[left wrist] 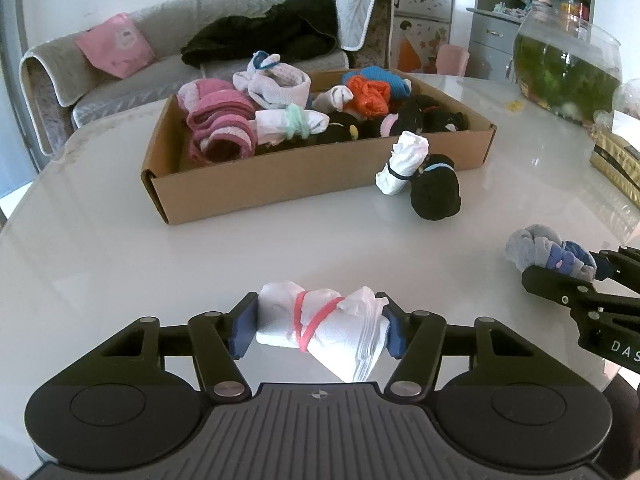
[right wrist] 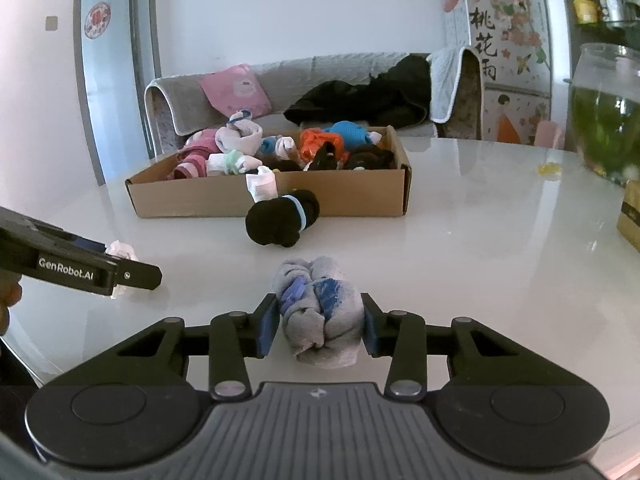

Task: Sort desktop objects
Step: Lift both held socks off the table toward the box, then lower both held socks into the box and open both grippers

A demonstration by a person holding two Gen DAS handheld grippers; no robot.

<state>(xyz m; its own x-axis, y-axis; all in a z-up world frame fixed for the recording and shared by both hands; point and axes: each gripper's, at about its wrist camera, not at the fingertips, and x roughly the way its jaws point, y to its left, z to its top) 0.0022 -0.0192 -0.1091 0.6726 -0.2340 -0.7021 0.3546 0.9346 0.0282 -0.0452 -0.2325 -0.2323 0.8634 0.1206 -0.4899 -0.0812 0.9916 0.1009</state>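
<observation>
Two claws are low over the white surface [left wrist: 120, 248], each with a sock roll between its fingers. On the left, the left claw [left wrist: 316, 326] pinches a white roll with a red band [left wrist: 320, 324]. Its blue pads press on both ends, so the roll lies sideways, long way across from finger to finger, with its right end tipped down toward the camera. Behind it sits the brown box [left wrist: 256, 184], full of sock rolls in pink, white, orange, blue and black. Just in front of the box, toward its right end, a small white roll [left wrist: 402, 162] stands tilted, touching a black roll with a blue band [left wrist: 436, 190] that lies beside it. Farther right, the right claw [right wrist: 320, 330] is around a grey and blue roll [right wrist: 318, 316]. This roll lies with its long way pointing away from the camera, toward the box. The left pad touches it, and the right pad is right beside it. I cannot tell if it is squeezed tight.
</observation>
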